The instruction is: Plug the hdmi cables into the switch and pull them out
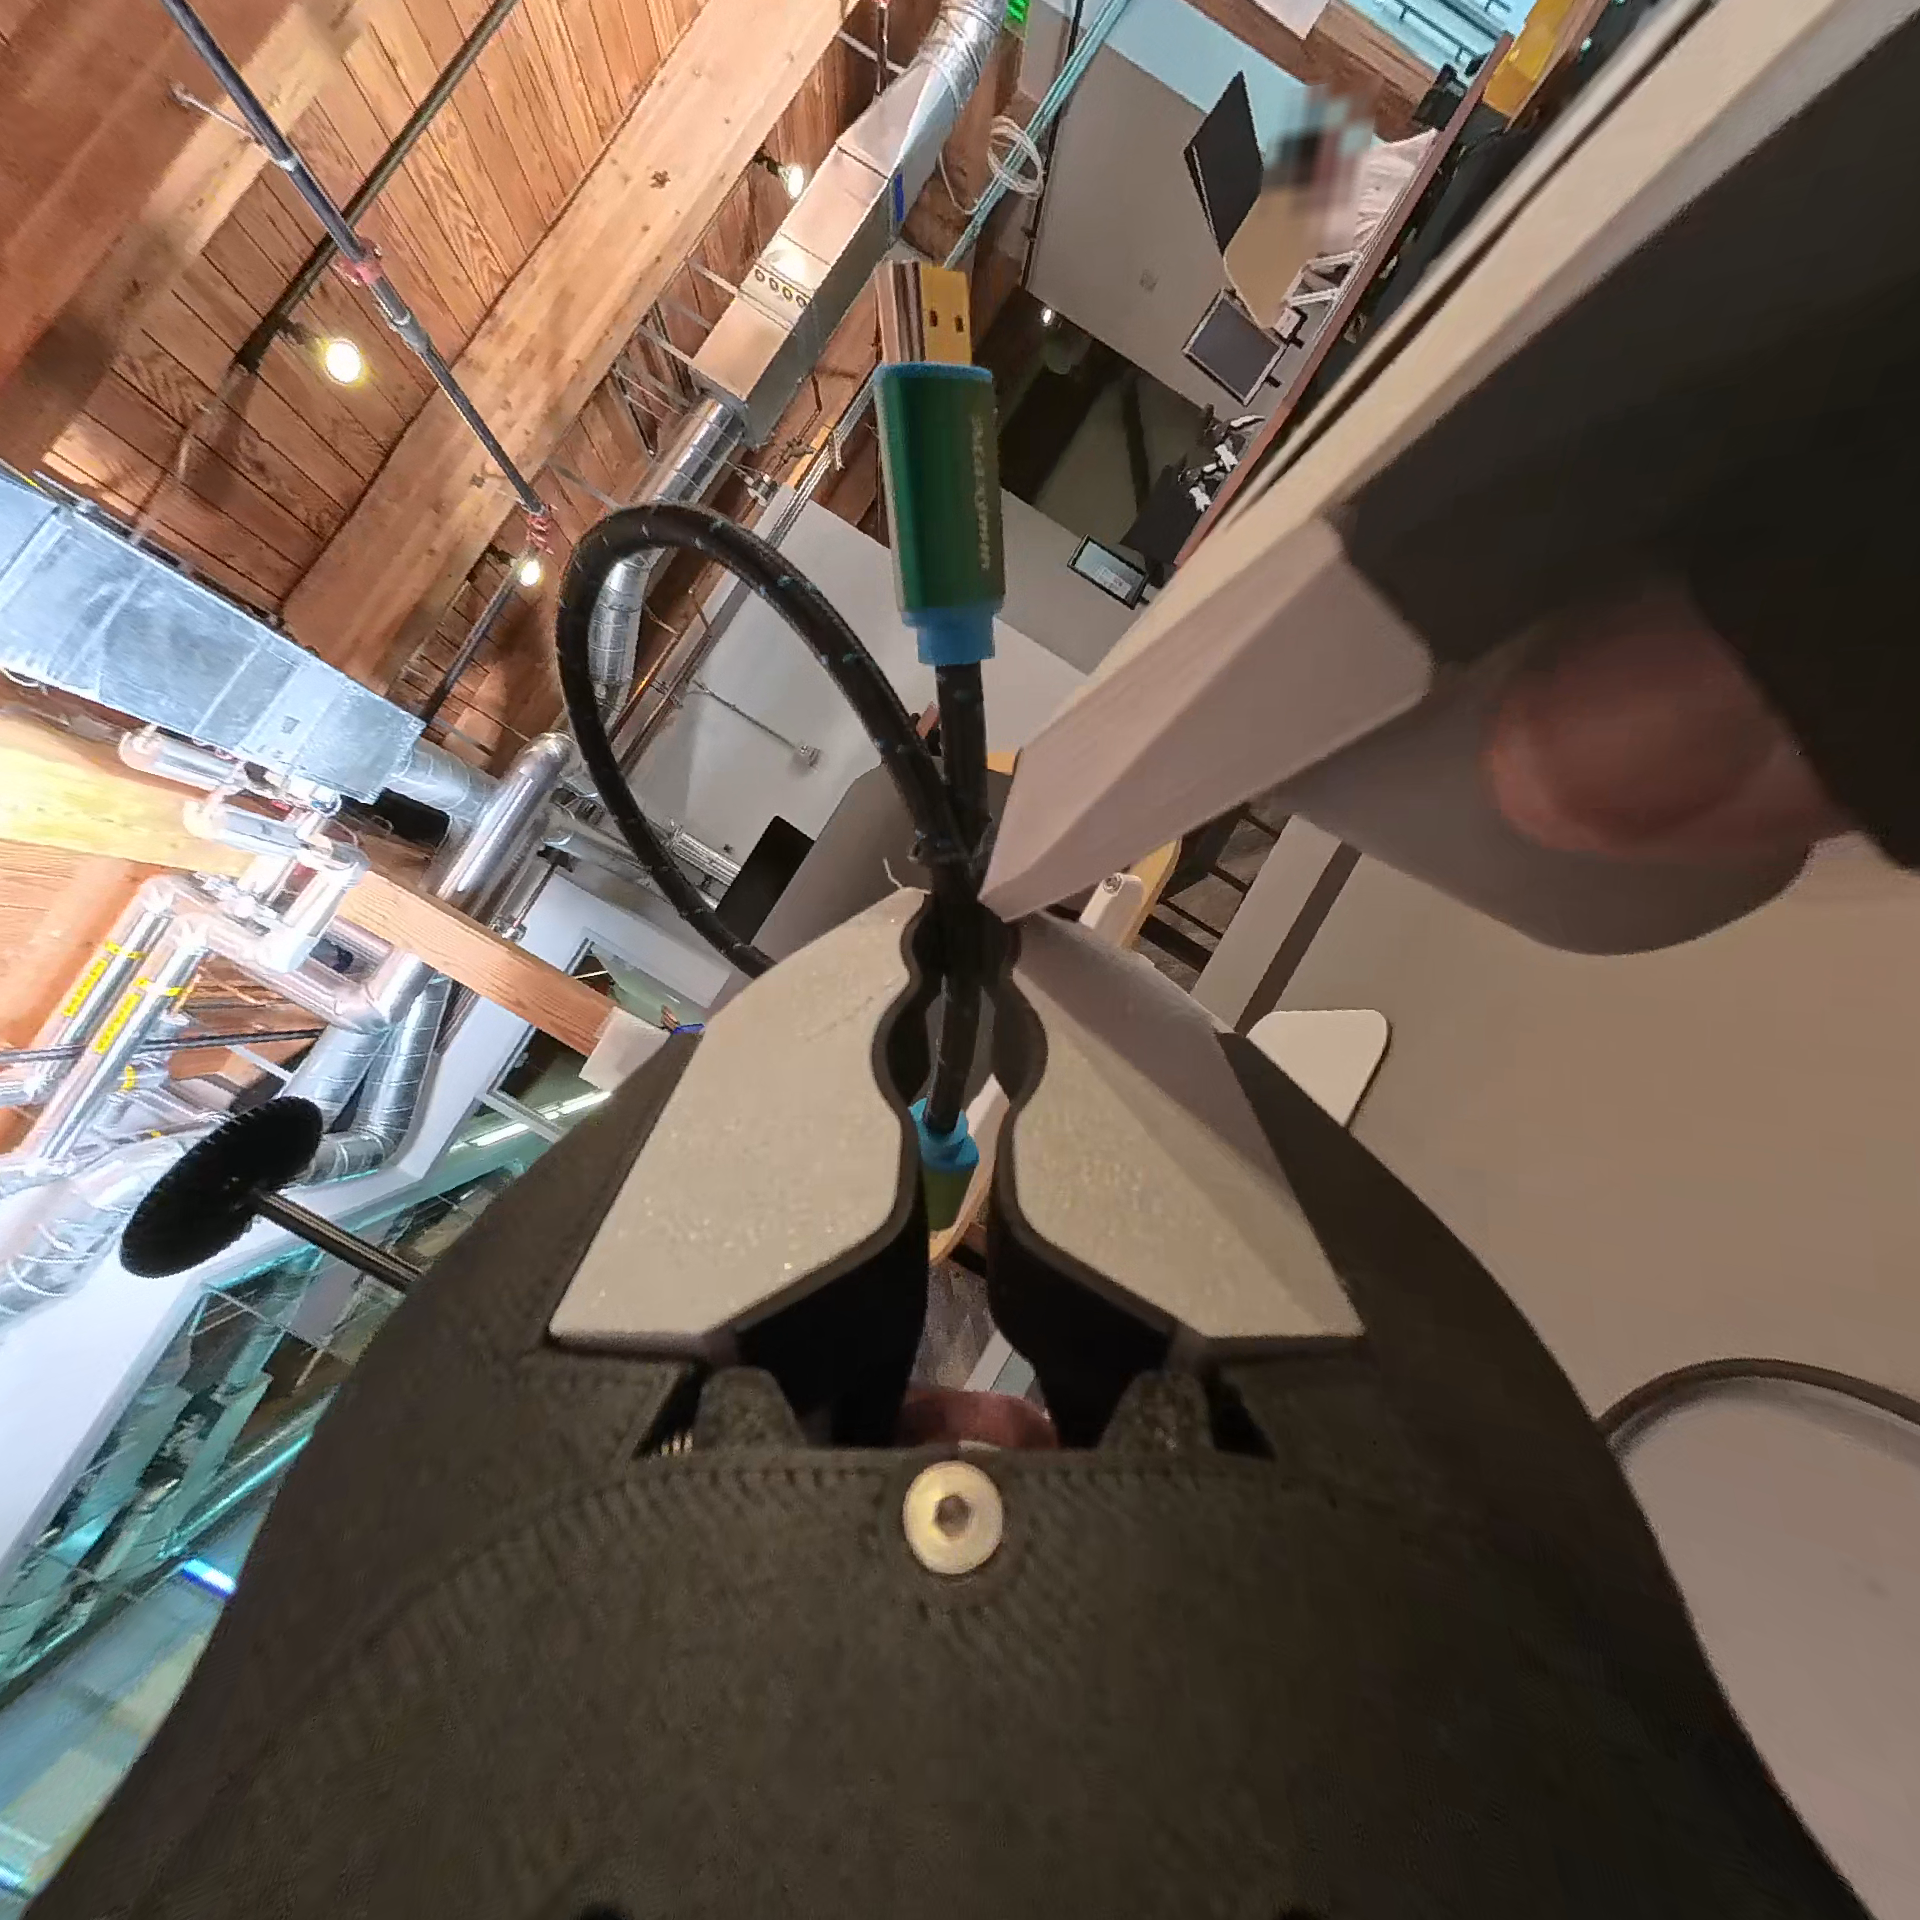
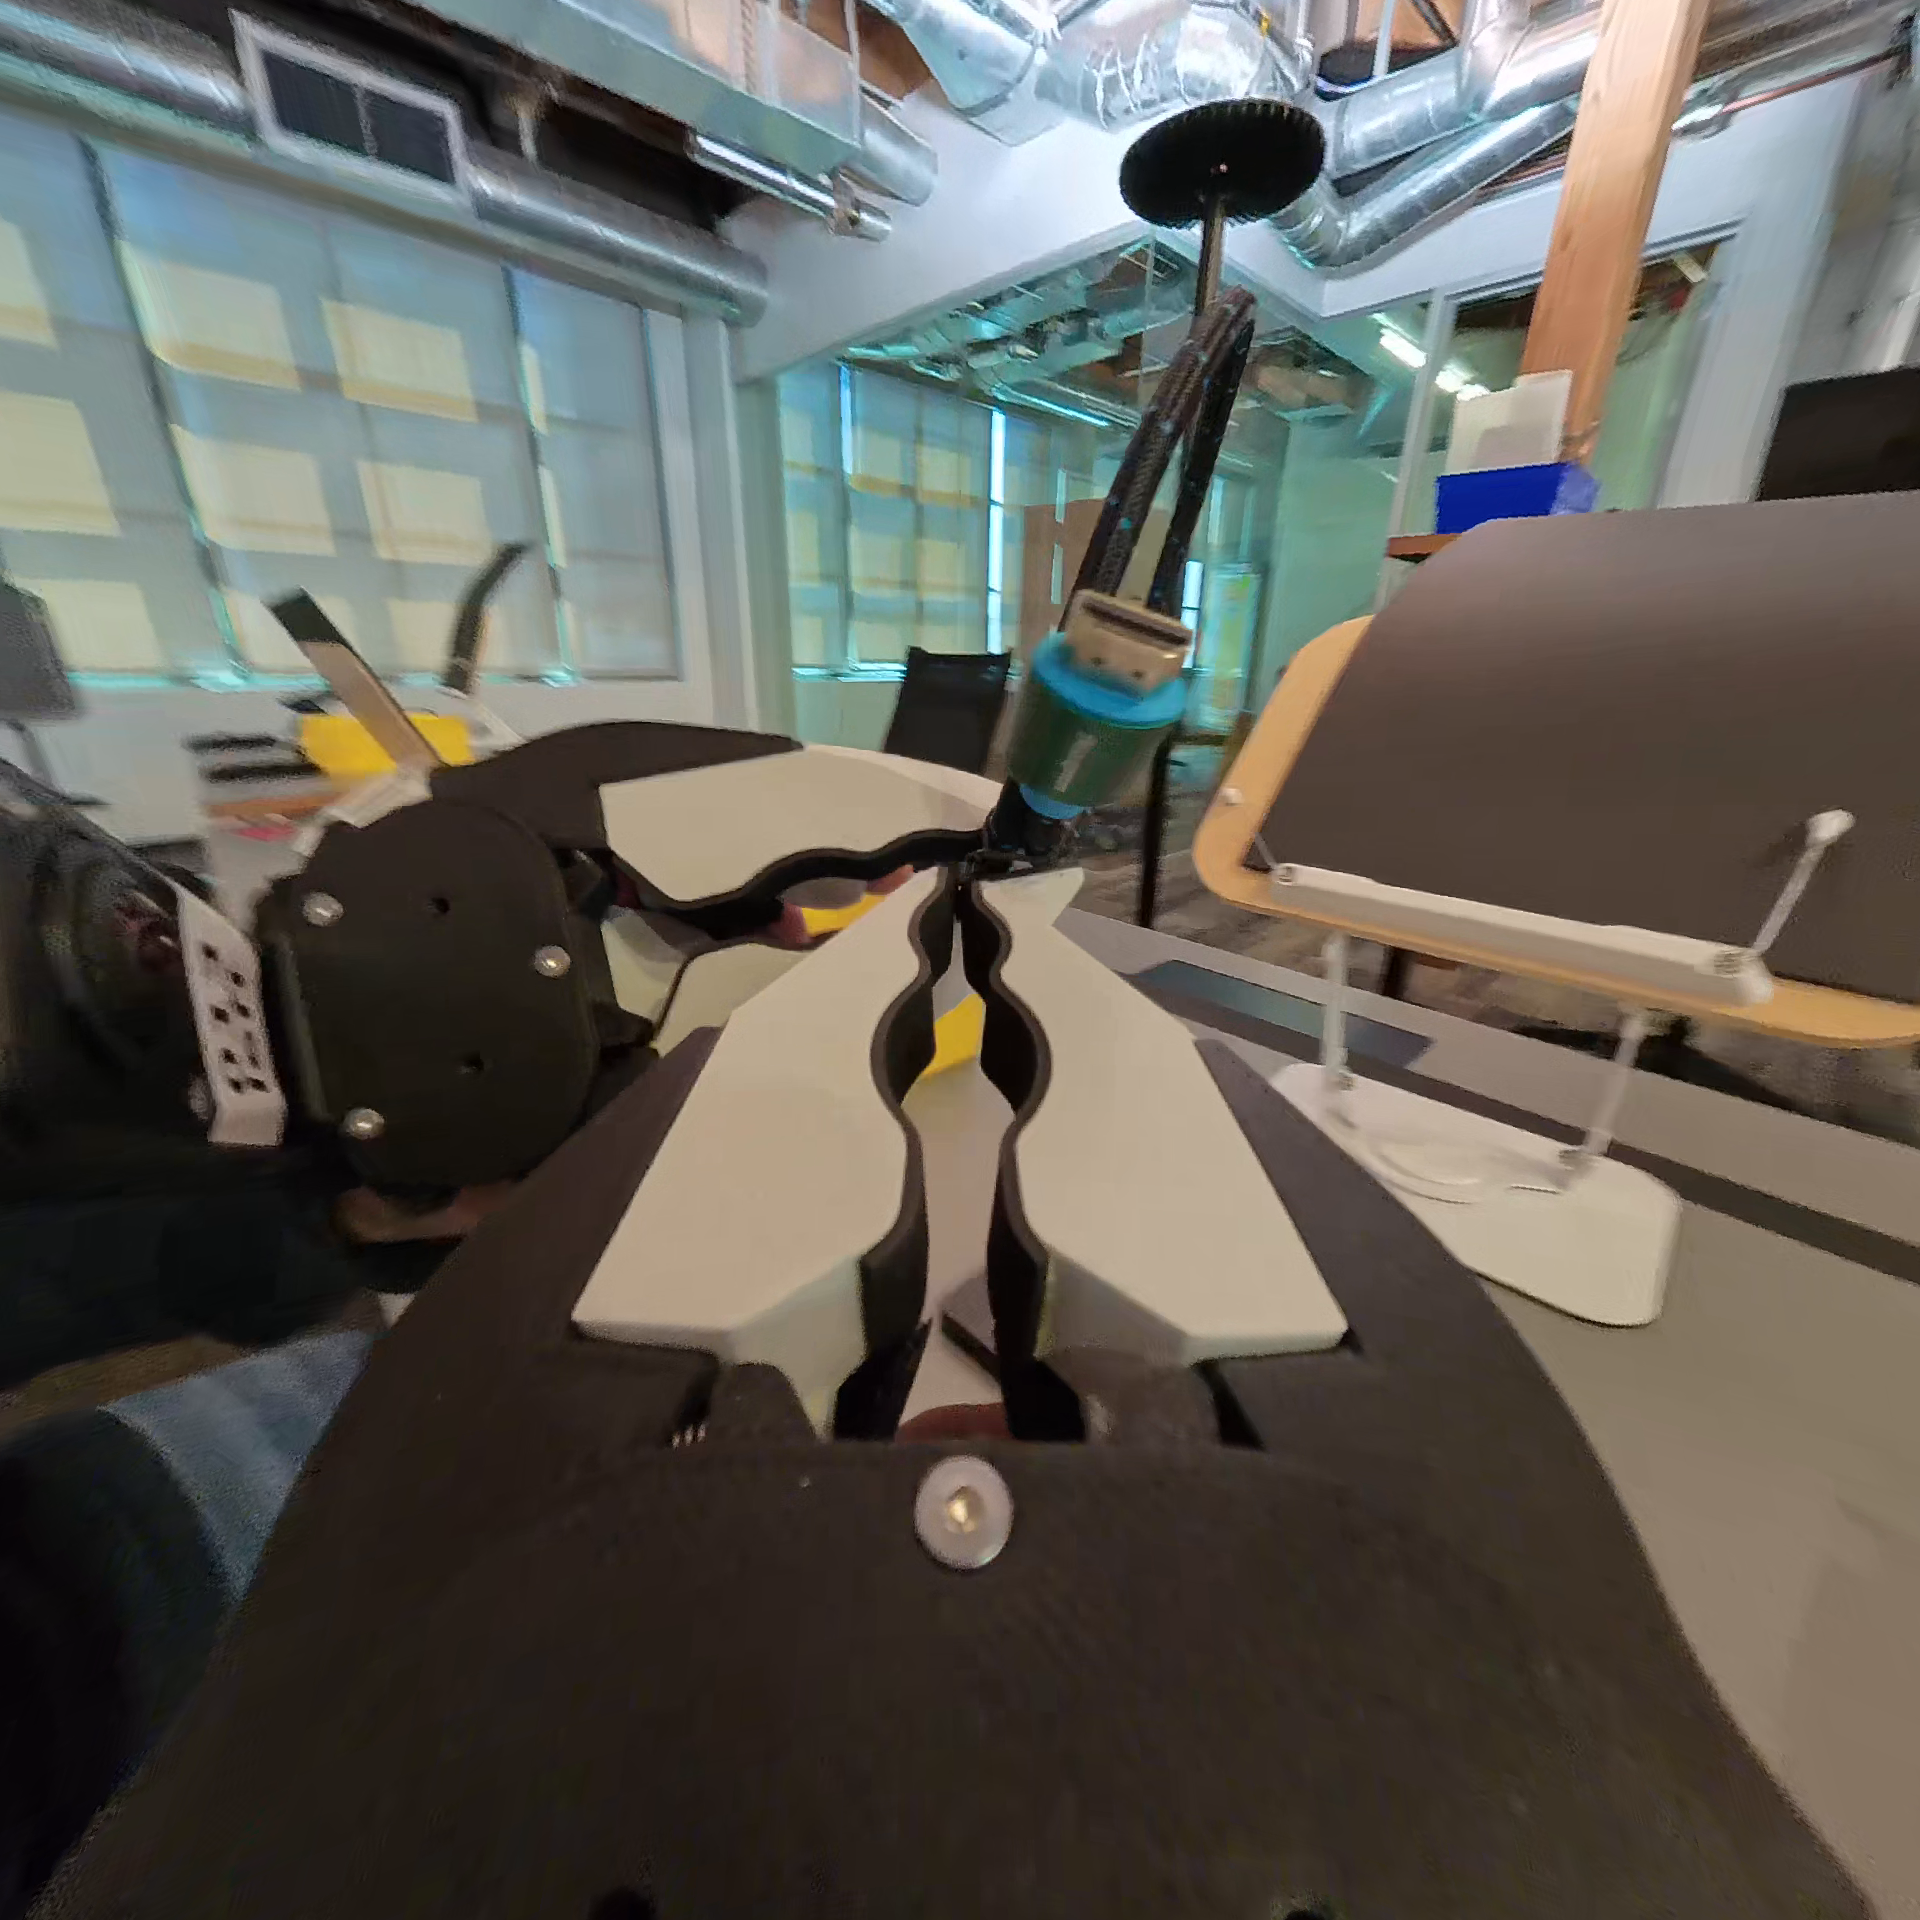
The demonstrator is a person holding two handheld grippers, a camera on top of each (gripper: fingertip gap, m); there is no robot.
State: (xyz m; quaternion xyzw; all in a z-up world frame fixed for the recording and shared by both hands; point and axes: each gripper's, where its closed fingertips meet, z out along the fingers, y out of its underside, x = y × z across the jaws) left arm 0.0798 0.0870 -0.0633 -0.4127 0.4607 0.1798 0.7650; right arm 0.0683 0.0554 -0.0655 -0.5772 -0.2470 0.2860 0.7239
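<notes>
Your left gripper (image 1: pixel 961 935) is clamped on the black braided HDMI cable (image 1: pixel 592 665) at centre frame, where its loop crosses itself; one green plug (image 1: pixel 940 499) stands above the tips. Your right gripper (image 2: pixel 958 894) has its fingers nearly together, tips at that crossing; whether they grip the cable is unclear.
</notes>
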